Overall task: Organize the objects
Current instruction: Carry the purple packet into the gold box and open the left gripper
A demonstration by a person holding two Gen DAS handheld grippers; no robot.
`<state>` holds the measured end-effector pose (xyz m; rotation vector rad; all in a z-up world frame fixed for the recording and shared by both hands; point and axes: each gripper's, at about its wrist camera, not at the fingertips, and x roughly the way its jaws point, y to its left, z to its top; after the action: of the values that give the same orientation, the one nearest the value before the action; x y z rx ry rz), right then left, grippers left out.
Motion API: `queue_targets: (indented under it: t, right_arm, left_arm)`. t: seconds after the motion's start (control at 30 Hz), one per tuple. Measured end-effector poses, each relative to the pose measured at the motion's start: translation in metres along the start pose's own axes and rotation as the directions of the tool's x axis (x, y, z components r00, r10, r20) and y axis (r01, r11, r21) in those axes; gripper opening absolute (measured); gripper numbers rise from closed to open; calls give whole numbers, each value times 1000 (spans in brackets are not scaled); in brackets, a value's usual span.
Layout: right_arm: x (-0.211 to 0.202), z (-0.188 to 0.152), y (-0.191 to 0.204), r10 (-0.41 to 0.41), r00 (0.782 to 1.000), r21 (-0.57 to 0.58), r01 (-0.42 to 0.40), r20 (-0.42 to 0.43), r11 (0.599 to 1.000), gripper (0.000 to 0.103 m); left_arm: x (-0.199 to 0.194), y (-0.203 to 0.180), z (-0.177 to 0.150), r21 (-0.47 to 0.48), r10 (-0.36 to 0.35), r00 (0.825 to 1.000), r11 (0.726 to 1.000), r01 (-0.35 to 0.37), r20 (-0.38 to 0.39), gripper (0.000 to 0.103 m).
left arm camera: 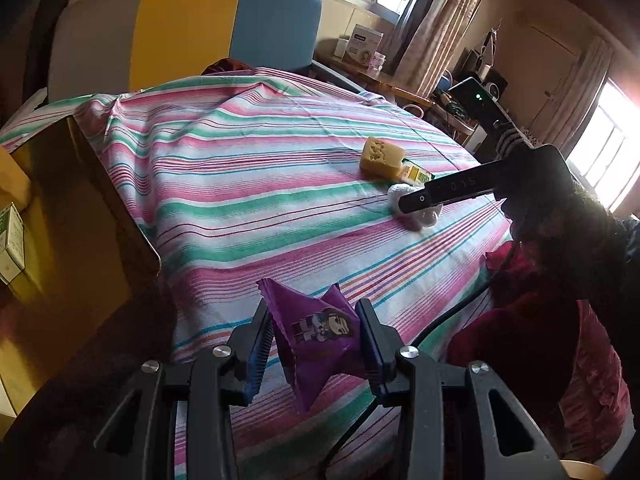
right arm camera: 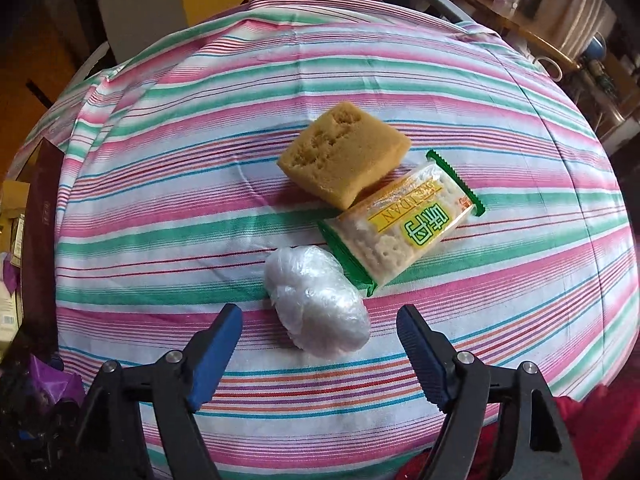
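Note:
My left gripper (left arm camera: 316,316) is shut on a purple snack packet (left arm camera: 316,336) with a cartoon figure and holds it above the striped cloth (left arm camera: 240,184). My right gripper (right arm camera: 320,320) is open, its jaws on either side of a white crumpled plastic bundle (right arm camera: 316,304) that lies on the cloth (right arm camera: 160,240). Just beyond the bundle lie a green cracker packet (right arm camera: 404,220) and a yellow sponge (right arm camera: 344,152), touching each other. In the left wrist view the right gripper (left arm camera: 404,204) hangs over the bundle (left arm camera: 424,216), next to the sponge (left arm camera: 380,158) and cracker packet (left arm camera: 536,176).
An open cardboard box (left arm camera: 80,216) stands at the table's left edge, with a small white-green carton (left arm camera: 12,244) inside. A chair with yellow and blue backrest (left arm camera: 224,28) stands behind the table. A cluttered desk (left arm camera: 472,100) stands at the far right. Red fabric (left arm camera: 560,340) lies at the near right.

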<state>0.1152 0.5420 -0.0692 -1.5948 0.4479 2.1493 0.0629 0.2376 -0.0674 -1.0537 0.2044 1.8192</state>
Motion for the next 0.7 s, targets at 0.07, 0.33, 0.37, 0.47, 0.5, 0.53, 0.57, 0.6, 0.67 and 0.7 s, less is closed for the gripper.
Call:
queue_targets:
  t: [0.07,0.33,0.37,0.47,0.5,0.53,0.57,0.6,0.67,0.7]
  right_arm:
    - [4,4,15,-8,1000,-38,8,-7,999,76]
    - [27,4,51,41,999,-138,-43,-13,989,46]
    - [27,5,48,67,998,-113,-68,-9,991,58]
    - [29,8,37,118,993,-62,-118,-10,991,78]
    - [30,8,34,117,993,-55,-117,-7,992,78]
    - [29,7,32,125,992,-45,-125,-3,991,78]
    - [29,8,29,133,991,-35,-133,2,990,78]
    - [27,8,27,140,990,-28,-140,6,990,78]
    - [25,9,26,143,990,-21,-142,16,990,74]
    - [24,9,25,129,991,-24,-129,24,991,56]
  left_arm:
    - [-2,0,0,-1,1,1000,1000,-1,4,41]
    - [-4,3,-2,-9,8,1000,1000,-8,1,41]
    - [-5,3,-3,-9,10,1000,1000,-10,1,41]
    - [-5,3,-3,-11,13,1000,1000,-13,2,41]
    - [-5,4,-3,-9,12,1000,1000,-12,1,41]
    - [-5,3,-3,-7,13,1000,1000,-13,1,41]
    - [-5,2,-3,-4,12,1000,1000,-12,2,41]
    - [-6,1,-3,-1,11,1000,1000,-11,4,41]
    - [-8,-2,-3,7,8,1000,1000,-8,12,41]
    - [-11,-2,-2,10,6,1000,1000,-6,17,41]
